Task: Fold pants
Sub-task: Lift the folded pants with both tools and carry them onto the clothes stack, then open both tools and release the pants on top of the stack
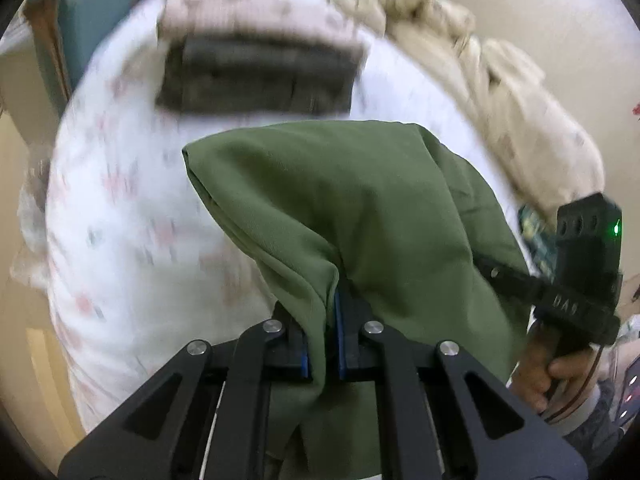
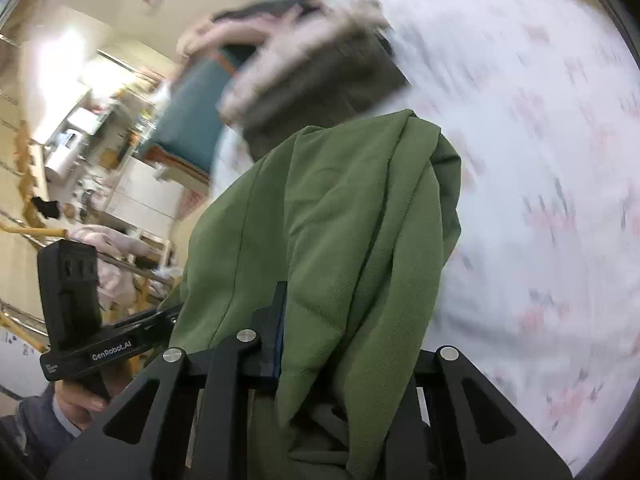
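Below, white floral bedsheet [image 1: 132,216], cluttered shelves [image 2: 80,136] beyond; both hand-held grippers [image 1: 322,332] [image 2: 316,344] clamp green pants [image 1: 360,208].

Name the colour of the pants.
Olive green pants, clearest in the left wrist view.

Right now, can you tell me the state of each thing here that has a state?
left gripper: shut on the green pants.
right gripper: shut on the green pants.
green pants: bunched, pinched by both grippers, lifted off the sheet.
dark folded clothes: folded, lying on the sheet, blurred.
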Tool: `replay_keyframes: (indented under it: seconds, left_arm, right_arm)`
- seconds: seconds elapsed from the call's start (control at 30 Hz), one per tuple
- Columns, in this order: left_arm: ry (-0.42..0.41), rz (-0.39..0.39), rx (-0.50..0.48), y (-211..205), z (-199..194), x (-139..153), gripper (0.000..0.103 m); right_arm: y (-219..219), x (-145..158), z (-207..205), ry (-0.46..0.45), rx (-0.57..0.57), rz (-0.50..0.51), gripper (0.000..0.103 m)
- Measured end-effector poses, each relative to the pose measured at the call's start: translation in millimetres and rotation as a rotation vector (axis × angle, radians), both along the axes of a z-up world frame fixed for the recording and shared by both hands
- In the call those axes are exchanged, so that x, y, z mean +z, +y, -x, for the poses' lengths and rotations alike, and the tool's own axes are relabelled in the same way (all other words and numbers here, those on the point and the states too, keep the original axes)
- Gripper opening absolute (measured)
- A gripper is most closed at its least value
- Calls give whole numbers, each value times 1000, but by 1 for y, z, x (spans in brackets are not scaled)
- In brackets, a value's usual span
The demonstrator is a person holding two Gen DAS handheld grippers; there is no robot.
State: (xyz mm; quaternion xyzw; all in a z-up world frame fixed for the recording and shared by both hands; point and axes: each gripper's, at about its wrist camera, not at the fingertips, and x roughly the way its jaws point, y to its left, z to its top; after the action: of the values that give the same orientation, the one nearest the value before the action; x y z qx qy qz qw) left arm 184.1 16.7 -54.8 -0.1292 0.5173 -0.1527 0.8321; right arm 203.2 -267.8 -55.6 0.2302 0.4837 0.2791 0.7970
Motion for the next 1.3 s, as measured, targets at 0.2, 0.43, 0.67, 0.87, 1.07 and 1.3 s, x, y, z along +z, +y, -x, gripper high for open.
replay_keyframes:
  seconds: [0.2, 0.43, 0.67, 0.87, 1.07, 1.3]
  left_arm:
    - [-153, -9, -7, 13, -96, 59, 7]
    - [-289, 61, 97, 61, -233, 86, 7]
    - [-237, -88, 219, 92, -322, 11, 8]
    - [-186, -240, 301, 109, -312, -21, 70]
    - [-262, -262, 369, 122, -249, 27, 70]
    - [-342, -293, 264, 79, -114, 57, 70]
  right_arm:
    - [11, 45, -81, -117, -10, -31, 21]
    - [40, 74, -232, -164, -52, -37, 21]
    - [96, 19, -331, -92, -71, 171, 24]
    - [53, 7, -320, -141, -158, 376, 88]
    - [6, 62, -254, -233, -210, 347, 85]
    - [6, 96, -106, -311, -145, 295, 86]
